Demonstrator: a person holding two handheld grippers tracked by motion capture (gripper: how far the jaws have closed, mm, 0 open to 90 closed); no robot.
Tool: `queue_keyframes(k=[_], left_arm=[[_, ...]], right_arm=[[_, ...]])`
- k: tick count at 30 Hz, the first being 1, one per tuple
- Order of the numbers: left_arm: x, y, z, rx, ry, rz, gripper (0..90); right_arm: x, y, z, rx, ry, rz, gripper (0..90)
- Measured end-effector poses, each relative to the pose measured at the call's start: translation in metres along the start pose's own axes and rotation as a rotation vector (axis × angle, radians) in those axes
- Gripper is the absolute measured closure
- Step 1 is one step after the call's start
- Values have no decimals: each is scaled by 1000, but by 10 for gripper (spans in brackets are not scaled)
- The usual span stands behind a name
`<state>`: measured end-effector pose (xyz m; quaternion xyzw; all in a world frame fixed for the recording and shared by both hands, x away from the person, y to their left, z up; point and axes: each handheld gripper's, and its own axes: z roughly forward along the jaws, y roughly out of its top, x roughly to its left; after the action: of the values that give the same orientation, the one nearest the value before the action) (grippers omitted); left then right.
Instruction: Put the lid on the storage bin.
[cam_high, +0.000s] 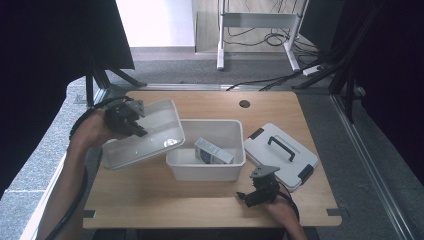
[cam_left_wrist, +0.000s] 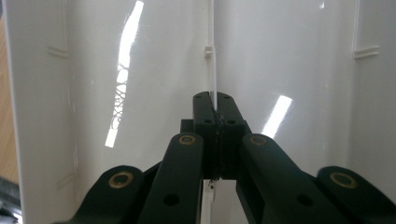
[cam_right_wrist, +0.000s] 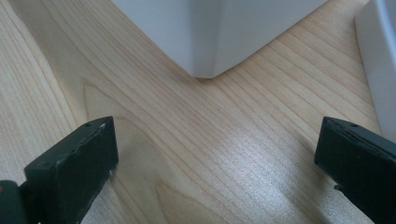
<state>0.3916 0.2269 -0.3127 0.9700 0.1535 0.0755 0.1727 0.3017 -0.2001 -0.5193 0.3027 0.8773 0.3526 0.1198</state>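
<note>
A white plastic tub (cam_high: 145, 135) hangs tilted above the table's left side, its near edge overlapping the middle bin's left rim. My left gripper (cam_high: 131, 120) is shut on the tub's far left wall. In the left gripper view the jaws (cam_left_wrist: 215, 105) are pressed together on a thin white edge, with the tub's glossy surface (cam_left_wrist: 140, 70) behind them. A second white bin (cam_high: 205, 167) stands mid-table with a small grey-and-white box (cam_high: 213, 151) inside. My right gripper (cam_high: 257, 192) rests near the front edge, open, with bare wood between its jaws (cam_right_wrist: 217, 149) and the bin's corner (cam_right_wrist: 219, 32) ahead.
A white lid (cam_high: 280, 155) with a dark handle lies flat to the right of the bin; its edge (cam_right_wrist: 380, 56) shows at the right of the right gripper view. The wooden table (cam_high: 165, 200) has a cable hole (cam_high: 244, 104) at the back.
</note>
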Motion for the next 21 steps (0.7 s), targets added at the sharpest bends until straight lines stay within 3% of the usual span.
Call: queue_keyframes(k=[10,21], left_arm=[[-9,59,20,-8,-24,108,891],[-23,120,53,54,-40,236,891]], right_arm=[[0,0,0,-1,0,-2,0],[0,0,0,-1,0,-2,0]])
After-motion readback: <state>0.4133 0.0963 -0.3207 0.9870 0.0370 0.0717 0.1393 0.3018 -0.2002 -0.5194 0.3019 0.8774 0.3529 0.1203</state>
